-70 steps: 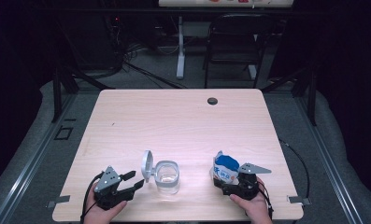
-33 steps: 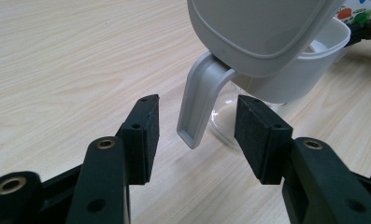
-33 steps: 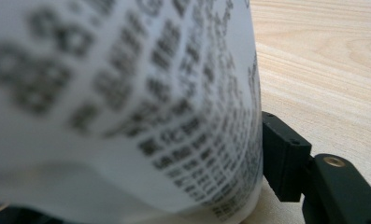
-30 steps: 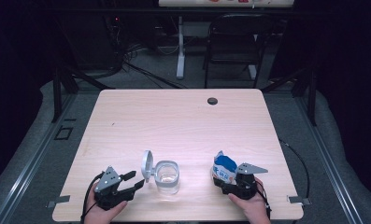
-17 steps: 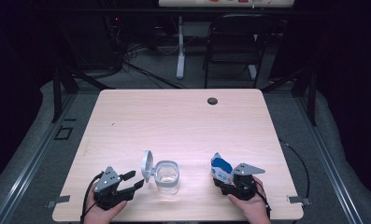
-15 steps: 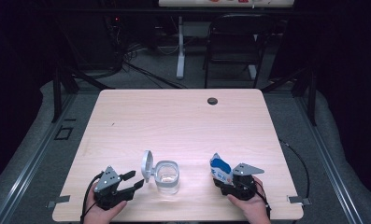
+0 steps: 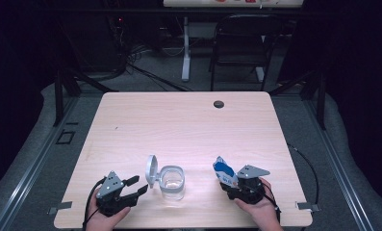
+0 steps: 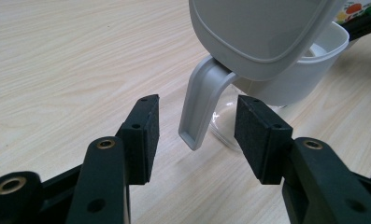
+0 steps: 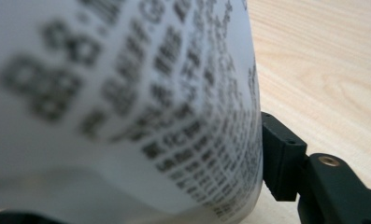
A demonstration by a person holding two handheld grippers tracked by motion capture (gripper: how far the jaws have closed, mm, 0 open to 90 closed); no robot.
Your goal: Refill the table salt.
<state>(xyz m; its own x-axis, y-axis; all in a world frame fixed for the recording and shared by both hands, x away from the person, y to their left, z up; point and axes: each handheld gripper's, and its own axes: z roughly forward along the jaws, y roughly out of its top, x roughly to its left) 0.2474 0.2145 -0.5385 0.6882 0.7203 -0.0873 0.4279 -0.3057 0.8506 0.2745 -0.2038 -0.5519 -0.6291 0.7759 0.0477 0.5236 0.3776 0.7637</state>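
Lower left of the high view, the left tongs stand wide beside the jar's handle; lower right, the right tongs hold a printed packet.

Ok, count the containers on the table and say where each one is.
2. A clear jar with its hinged lid open stands near the front edge, beside the left gripper. A blue-and-white packet is clamped in the right gripper.

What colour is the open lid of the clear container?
The lid is light grey, clearest in the left gripper view.
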